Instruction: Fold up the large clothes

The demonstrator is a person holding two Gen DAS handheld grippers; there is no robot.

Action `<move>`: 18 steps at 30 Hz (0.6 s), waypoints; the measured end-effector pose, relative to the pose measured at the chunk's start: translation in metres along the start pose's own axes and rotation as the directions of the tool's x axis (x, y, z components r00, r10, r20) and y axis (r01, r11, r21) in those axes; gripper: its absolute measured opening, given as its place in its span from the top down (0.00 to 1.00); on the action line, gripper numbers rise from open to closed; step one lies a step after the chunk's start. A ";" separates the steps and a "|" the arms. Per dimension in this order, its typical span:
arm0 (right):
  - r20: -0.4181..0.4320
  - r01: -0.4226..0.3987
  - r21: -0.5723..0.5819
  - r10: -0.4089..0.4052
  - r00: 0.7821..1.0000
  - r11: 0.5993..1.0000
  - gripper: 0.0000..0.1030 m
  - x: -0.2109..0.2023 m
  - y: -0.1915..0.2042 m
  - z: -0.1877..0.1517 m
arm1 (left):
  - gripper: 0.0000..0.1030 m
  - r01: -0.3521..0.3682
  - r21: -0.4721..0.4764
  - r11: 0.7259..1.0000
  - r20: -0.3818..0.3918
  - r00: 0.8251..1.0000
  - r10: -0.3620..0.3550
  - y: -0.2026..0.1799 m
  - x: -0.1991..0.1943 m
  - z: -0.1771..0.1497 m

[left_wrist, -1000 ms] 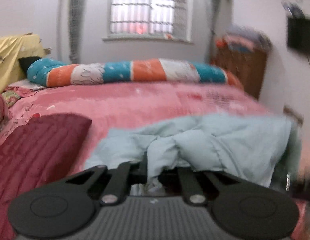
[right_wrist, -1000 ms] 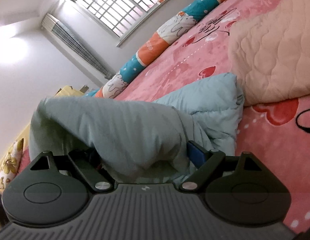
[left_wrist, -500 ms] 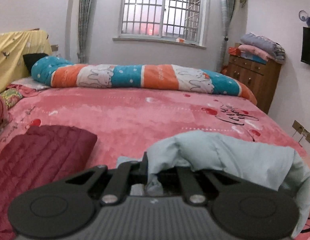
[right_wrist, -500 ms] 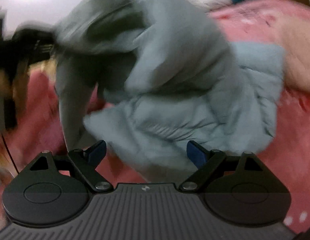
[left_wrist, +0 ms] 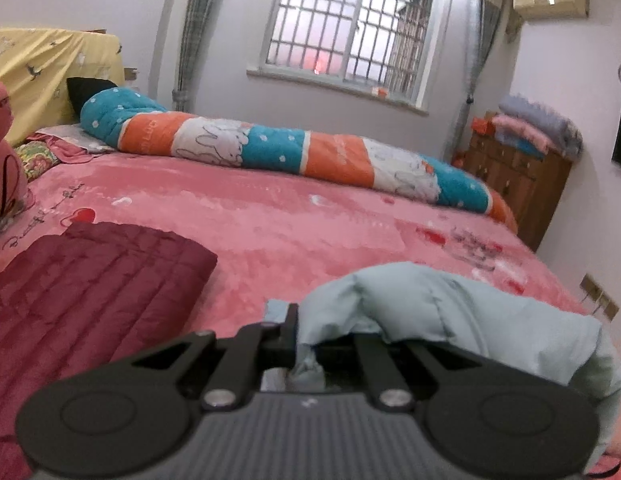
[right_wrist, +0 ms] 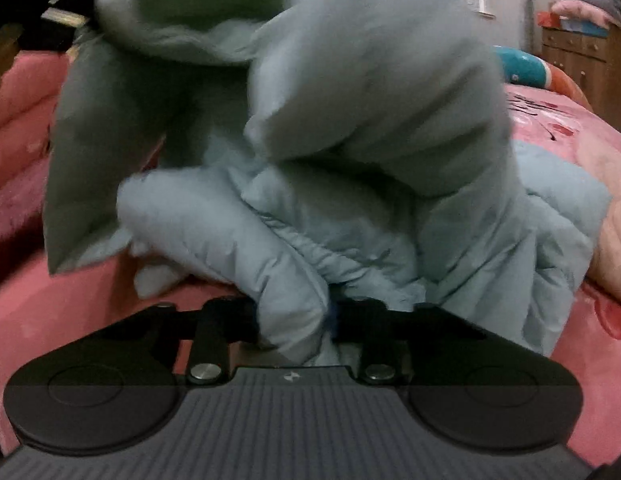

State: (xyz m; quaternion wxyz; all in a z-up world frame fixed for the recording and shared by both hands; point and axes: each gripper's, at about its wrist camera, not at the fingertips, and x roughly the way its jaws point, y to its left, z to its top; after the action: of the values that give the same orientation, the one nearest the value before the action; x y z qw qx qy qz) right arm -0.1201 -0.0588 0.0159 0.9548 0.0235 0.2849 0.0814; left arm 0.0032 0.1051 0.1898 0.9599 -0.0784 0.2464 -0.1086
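A pale blue padded jacket (right_wrist: pixel 350 168) hangs bunched over the pink bed (left_wrist: pixel 270 224). My left gripper (left_wrist: pixel 306 344) is shut on a fold of the jacket (left_wrist: pixel 450 312), which drapes to the right over its fingers. My right gripper (right_wrist: pixel 294 320) is shut on another padded fold of the same jacket, held low above the bed (right_wrist: pixel 70 320). The jacket fills most of the right wrist view and hides what is behind it. The left gripper body shows dark at the top left of that view (right_wrist: pixel 62 4).
A folded maroon quilted garment (left_wrist: pixel 90 280) lies on the bed at the left. A long orange, teal and white bolster (left_wrist: pixel 294 152) lies along the far side. A wooden dresser (left_wrist: pixel 522 184) with stacked blankets stands at the right. A peach quilted garment (right_wrist: pixel 610 216) lies at the right.
My right gripper was open half a second ago and has now shut on a jacket fold. My left gripper has lifted its hold, raising the jacket off the bed.
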 end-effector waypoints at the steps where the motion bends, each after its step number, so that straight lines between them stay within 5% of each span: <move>1: 0.027 0.014 -0.003 -0.014 1.000 1.000 0.81 -0.006 -0.003 0.004 | 0.97 0.006 -0.012 1.000 0.014 1.000 -0.006 0.003 -0.008 0.001; 6: 0.173 0.089 0.027 -0.093 0.981 0.996 0.85 -0.048 -0.016 0.025 | 0.97 0.038 -0.060 0.998 0.085 0.996 -0.032 0.013 -0.044 0.007; 18: 0.468 0.171 0.154 -0.225 0.855 0.973 0.86 -0.175 -0.048 0.072 | 0.97 0.118 -0.049 0.992 0.279 0.955 -0.100 0.011 -0.145 0.039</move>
State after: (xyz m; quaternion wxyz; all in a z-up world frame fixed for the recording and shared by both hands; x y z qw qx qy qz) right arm -0.2184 -0.1356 0.1662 0.9962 0.0645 0.0428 -0.0411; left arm -0.0994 0.1549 0.2878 0.9743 -0.1375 0.1090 -0.1414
